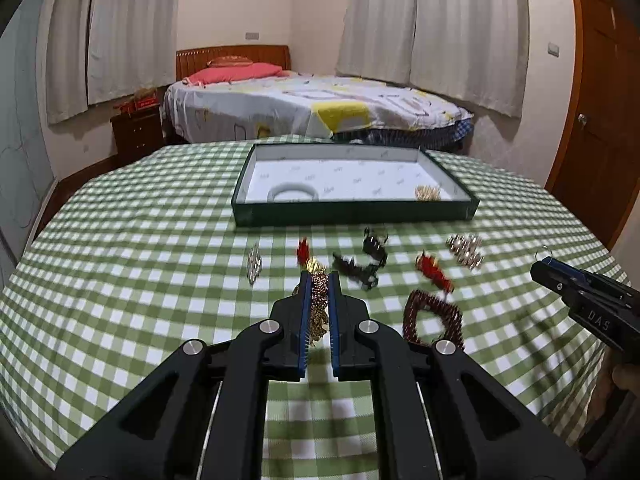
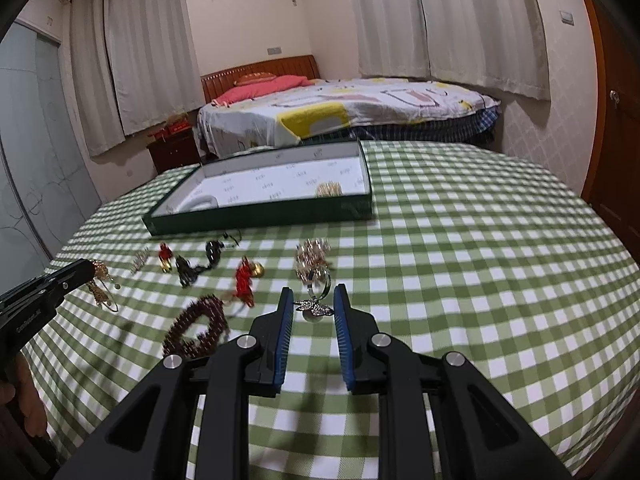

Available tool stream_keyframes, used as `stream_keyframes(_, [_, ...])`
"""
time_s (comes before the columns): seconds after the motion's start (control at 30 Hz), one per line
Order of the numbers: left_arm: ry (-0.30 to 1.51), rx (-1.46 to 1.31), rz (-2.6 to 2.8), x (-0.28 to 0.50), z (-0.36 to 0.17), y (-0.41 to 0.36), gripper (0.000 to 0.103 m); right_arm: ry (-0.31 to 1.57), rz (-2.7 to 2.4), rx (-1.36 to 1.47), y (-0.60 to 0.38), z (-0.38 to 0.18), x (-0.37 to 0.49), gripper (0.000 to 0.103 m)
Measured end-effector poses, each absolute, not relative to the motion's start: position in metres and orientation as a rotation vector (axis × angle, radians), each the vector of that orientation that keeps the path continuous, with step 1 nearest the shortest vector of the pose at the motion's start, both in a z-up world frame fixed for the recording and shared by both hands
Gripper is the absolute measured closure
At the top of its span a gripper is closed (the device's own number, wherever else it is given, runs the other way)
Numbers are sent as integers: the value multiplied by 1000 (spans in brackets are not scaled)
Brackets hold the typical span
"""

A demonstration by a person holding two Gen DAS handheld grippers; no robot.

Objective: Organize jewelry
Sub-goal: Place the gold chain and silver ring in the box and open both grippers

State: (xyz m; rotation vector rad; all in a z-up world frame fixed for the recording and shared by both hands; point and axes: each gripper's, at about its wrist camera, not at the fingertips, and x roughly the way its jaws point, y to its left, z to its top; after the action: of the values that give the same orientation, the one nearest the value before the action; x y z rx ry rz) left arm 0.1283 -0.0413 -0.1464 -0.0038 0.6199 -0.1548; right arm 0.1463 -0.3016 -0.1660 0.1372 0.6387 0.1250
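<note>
Left gripper [image 1: 320, 280] clamped on the gold chain [image 1: 319, 300], right gripper [image 2: 314, 304] pinching the silver ring [image 2: 316, 307] — carry both level ahead into the green tray [image 1: 256, 216], chain dangling clear.

Left gripper [image 1: 319, 280] jaws clamped on gold chain [image 1: 319, 304], above checked counter [image 1: 160, 280]. Red bracelet [image 1: 432, 316] just right. Tray [image 1: 356, 216] beyond holds white bangle [image 1: 293, 192]. Right gripper [image 1: 546, 270] at right edge pinches ring [image 1: 544, 254].

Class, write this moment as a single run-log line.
left gripper: shut on gold chain necklace | right gripper: shut on silver butterfly ring | green tray: white bangle, gold piece
</note>
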Motion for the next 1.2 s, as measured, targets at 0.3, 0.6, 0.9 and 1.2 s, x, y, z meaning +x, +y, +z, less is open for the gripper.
stream_keyframes(0.3, [547,2,-200,147,-117,-54,95,563,163,129,-290,-129,163,81])
stream_keyframes(0.6, [458,10,-231,187,-84,-72,95,489,216,99,-270,-97,207,81])
stream_keyframes(0.9, [414,9,-230,241,-72,-85,95,457,233,77,-263,-89,257,81])
stream_keyframes(1.2, [530,26,-246,303,-116,-101,95,572,256,67,-257,-129,313,81])
